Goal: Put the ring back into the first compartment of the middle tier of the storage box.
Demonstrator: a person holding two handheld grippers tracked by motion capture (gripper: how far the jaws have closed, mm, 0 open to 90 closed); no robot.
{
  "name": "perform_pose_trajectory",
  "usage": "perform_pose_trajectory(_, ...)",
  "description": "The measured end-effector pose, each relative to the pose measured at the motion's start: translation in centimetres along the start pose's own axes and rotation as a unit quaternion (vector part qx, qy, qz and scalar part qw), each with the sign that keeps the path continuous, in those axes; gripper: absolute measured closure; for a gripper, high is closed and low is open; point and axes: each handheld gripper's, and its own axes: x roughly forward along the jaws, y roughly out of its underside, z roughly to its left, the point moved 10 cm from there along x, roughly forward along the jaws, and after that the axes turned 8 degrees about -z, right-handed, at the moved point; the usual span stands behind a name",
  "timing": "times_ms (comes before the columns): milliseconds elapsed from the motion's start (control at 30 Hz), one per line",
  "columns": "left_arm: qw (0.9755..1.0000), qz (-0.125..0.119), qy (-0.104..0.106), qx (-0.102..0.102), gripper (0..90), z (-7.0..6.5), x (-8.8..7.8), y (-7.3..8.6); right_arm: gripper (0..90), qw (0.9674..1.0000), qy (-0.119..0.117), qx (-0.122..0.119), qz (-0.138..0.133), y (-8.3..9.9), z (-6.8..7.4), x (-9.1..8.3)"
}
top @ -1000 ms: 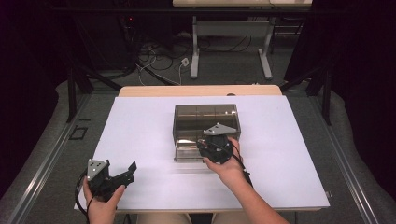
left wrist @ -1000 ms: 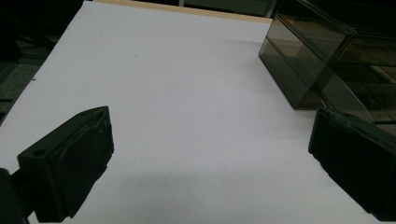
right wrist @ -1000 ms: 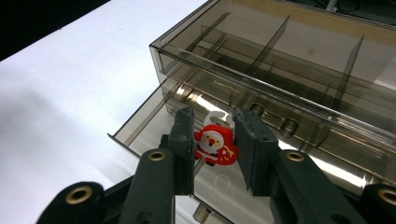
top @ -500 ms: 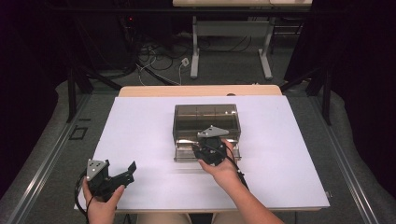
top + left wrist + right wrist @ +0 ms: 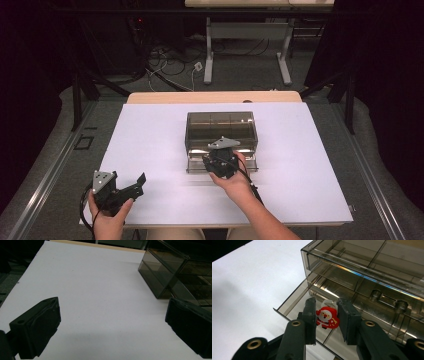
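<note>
— See the right gripper [image 5: 220, 159]? A second ago it sat a little to the right and lower on the smoky plastic box [image 5: 221, 131]; now it has slid left along the front of it, over the pulled-out drawer [image 5: 294, 305].

— And the jaws are clamped on that little Santa figure [image 5: 326, 317]. It hangs just above the drawer's near rim, not inside yet (at least that's how it looks from along the jaws).

— So I'd say the drop is close: ease forward over the drawer floor, then let go.

— What about the other hand?

— The left gripper [image 5: 120, 188] rests at the near left corner of the white table [image 5: 150, 135], jaws wide apart, nothing between them, well clear of the box.

— Anything in the way?

— Only the drawer's front wall and the overhanging upper tier. The table itself is bare around the box.
</note>
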Motion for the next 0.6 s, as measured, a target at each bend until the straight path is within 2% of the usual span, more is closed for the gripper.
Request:
perform_pose_trajectory(333,1.0,0.001,0.001,0.0,0.2,0.0,0.0,0.0,69.1,1.0,-0.001,-0.001,0.005,0.6,0.2,0.7)
perform_pose_trajectory(400,1.0,0.001,0.001,0.0,0.2,0.0,0.0,0.0,69.1,0.9999,-0.001,-0.002,0.016,0.8,0.3,0.7)
perform_pose_trajectory(467,1.0,0.001,0.001,0.0,0.2,0.0,0.0,0.0,69.1,1.0,-0.001,-0.002,0.006,0.7,0.4,0.9)
perform_pose_trajectory(600,1.0,0.001,0.001,0.0,0.1,0.0,0.0,0.0,69.1,1.0,-0.004,-0.007,0.005,0.7,0.5,1.1)
